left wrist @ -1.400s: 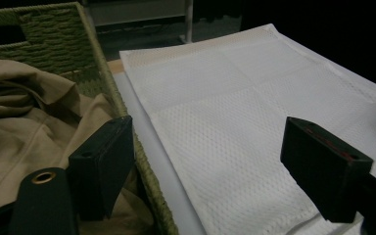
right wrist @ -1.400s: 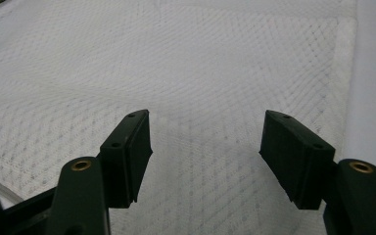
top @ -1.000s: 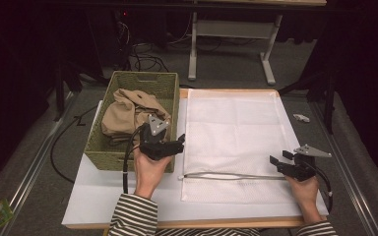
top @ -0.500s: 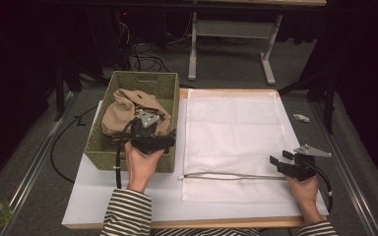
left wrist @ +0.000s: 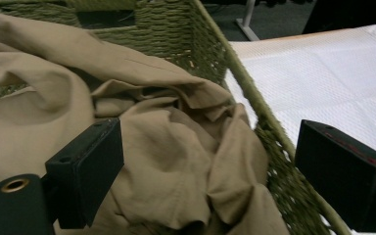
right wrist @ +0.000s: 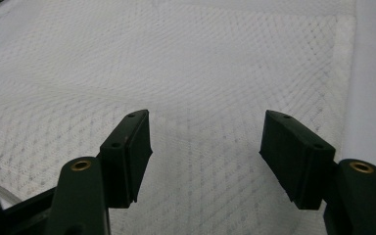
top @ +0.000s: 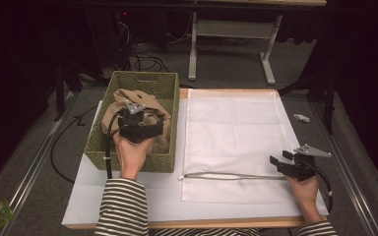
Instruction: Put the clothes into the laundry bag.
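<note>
Beige cloth (left wrist: 176,161) crumpled in woven green basket (top: 128,160) at table's left side, probably waiting to be taken out and put into white mesh bag (top: 231,132) lying flat beside it. Left gripper (top: 137,132) over the basket, jaws spread wide above the cloth, nothing pinched yet; likely aimed so to catch a fold. Right gripper (top: 286,162) resting at the bag's near right corner, close to grey zipper line (top: 231,176), jaws apart and empty over the mesh; perhaps parked there to lift the opening when the cloth comes.
</note>
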The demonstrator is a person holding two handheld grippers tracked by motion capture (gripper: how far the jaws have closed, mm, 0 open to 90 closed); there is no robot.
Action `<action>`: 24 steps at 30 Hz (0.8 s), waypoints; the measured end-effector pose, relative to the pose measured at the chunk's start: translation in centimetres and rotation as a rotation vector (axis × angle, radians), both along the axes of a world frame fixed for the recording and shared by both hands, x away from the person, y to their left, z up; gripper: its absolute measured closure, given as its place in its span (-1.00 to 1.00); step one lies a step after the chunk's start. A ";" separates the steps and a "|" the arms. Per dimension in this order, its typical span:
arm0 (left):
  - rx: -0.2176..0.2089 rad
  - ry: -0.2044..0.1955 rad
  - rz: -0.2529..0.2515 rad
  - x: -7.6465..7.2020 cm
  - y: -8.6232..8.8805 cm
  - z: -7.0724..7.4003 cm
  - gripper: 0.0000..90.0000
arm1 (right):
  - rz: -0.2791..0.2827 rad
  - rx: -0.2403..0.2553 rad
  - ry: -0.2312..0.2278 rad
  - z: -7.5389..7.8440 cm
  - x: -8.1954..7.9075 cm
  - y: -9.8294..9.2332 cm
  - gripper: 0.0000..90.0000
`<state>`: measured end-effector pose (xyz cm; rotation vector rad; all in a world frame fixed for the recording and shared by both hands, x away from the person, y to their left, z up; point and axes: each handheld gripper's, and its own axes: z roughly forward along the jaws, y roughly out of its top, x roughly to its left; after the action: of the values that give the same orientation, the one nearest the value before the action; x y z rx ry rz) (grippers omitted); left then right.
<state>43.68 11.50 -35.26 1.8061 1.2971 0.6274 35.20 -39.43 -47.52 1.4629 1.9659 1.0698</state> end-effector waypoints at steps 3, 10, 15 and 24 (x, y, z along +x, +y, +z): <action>0.009 0.009 0.027 0.7 0.6 0.0 -0.76 | 0.001 -0.001 0.000 0.0 0.0 0.0 -0.20; 0.017 0.028 0.079 2.3 1.5 -0.2 -0.80 | 0.000 0.000 -0.001 0.0 0.0 0.0 -0.20; 0.015 0.042 0.112 3.2 2.1 -0.6 -0.84 | 0.000 0.000 0.001 0.0 0.0 0.0 -0.20; -0.011 0.107 0.141 5.5 3.2 -1.6 -0.94 | -0.003 -0.003 -0.003 0.0 0.0 0.0 -0.20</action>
<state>49.22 14.70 -36.84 1.7712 1.5071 0.6054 35.17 -39.42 -47.51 1.4618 1.9616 1.0668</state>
